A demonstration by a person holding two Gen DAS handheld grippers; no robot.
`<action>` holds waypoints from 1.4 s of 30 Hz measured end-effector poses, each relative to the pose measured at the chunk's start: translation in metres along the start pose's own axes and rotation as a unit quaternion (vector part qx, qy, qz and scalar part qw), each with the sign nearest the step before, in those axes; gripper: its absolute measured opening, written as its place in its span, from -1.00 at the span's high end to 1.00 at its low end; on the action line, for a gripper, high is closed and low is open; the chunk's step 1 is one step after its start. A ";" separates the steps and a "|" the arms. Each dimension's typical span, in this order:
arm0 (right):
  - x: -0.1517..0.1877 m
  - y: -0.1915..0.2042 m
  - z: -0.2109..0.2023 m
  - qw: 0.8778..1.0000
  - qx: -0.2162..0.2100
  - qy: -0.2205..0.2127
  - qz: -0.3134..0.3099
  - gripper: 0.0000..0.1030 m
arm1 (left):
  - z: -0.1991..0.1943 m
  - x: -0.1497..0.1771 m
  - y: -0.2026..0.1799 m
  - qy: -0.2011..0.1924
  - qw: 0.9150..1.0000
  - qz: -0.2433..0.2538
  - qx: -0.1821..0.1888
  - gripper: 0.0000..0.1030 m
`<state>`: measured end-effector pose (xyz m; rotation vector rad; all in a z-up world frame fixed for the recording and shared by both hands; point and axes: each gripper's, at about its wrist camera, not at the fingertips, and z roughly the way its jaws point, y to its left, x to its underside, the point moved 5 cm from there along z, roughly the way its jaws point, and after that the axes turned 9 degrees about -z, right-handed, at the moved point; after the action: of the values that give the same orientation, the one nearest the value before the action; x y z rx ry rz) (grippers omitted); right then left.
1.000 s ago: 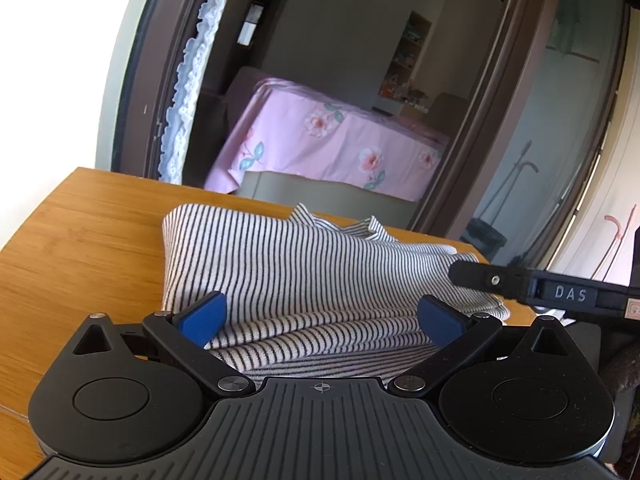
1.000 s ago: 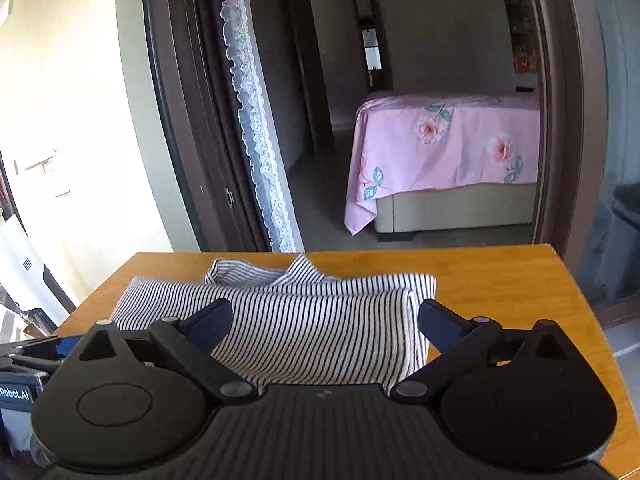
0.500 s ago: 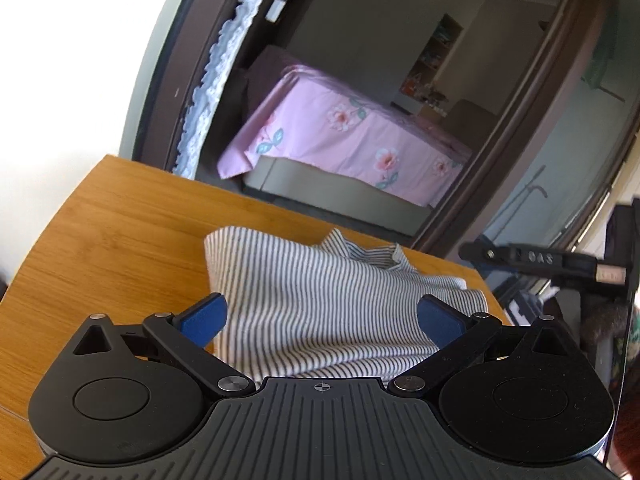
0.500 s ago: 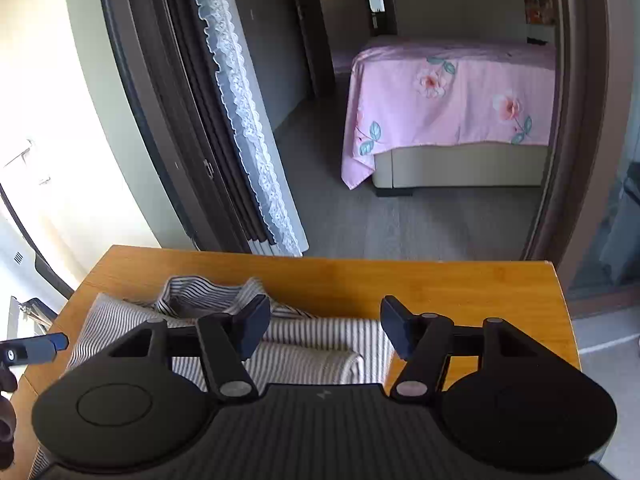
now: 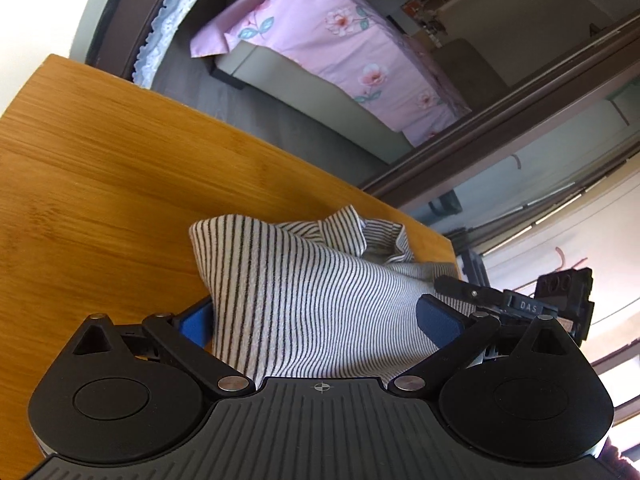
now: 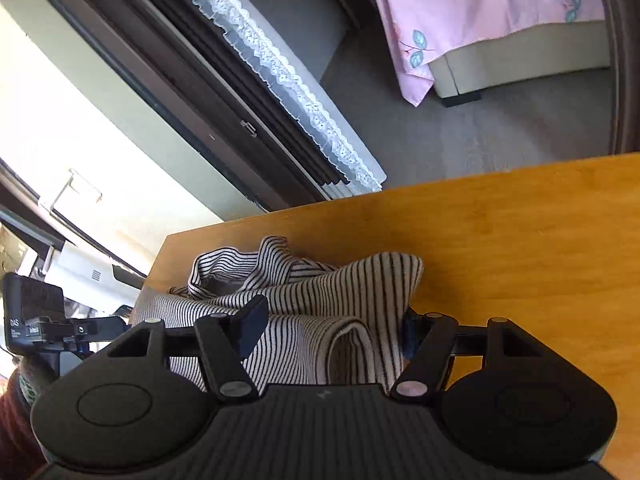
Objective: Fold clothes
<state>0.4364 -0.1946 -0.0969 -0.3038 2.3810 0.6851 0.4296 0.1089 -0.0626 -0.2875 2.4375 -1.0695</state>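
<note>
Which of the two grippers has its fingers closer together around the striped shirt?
The right gripper: its fingers sit narrowed around the striped shirt, while the left gripper is spread wide.

Bare tabletop flanks a bunched garment

The striped shirt (image 5: 304, 280) fills the gap between the left gripper (image 5: 316, 318) fingers, and likewise crowds the right gripper (image 6: 332, 330). Open wood of the table (image 5: 92, 184) lies clear to the left and beyond the cloth; in the right wrist view the table's right side is equally unobstructed.
</note>
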 end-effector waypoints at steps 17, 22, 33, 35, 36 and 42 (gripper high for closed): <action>0.021 0.137 -0.120 0.899 0.157 -0.149 -0.382 0.62 | -0.042 0.015 -0.067 -0.174 0.963 0.202 -0.031 0.49; 0.082 0.168 -0.174 0.870 0.163 -0.159 -0.437 0.62 | -0.096 0.076 -0.087 -0.194 0.945 0.261 -0.014 0.49; 0.205 0.191 -0.200 0.869 0.168 -0.096 -0.456 0.62 | -0.151 0.181 -0.060 -0.178 0.953 0.244 -0.023 0.48; 0.219 0.194 -0.205 0.872 0.167 -0.090 -0.452 0.62 | -0.158 0.198 -0.054 -0.175 0.956 0.236 -0.025 0.47; 0.221 0.193 -0.205 0.872 0.165 -0.087 -0.453 0.62 | -0.163 0.198 -0.053 -0.174 0.958 0.228 -0.019 0.46; 0.249 0.200 -0.212 0.880 0.151 -0.069 -0.446 0.62 | -0.192 0.192 -0.052 -0.173 0.971 0.165 0.024 -0.12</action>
<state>0.0605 -0.1528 -0.0343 -1.0732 1.8623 -0.1008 0.1682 0.1269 0.0262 -0.0417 2.0531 -0.8485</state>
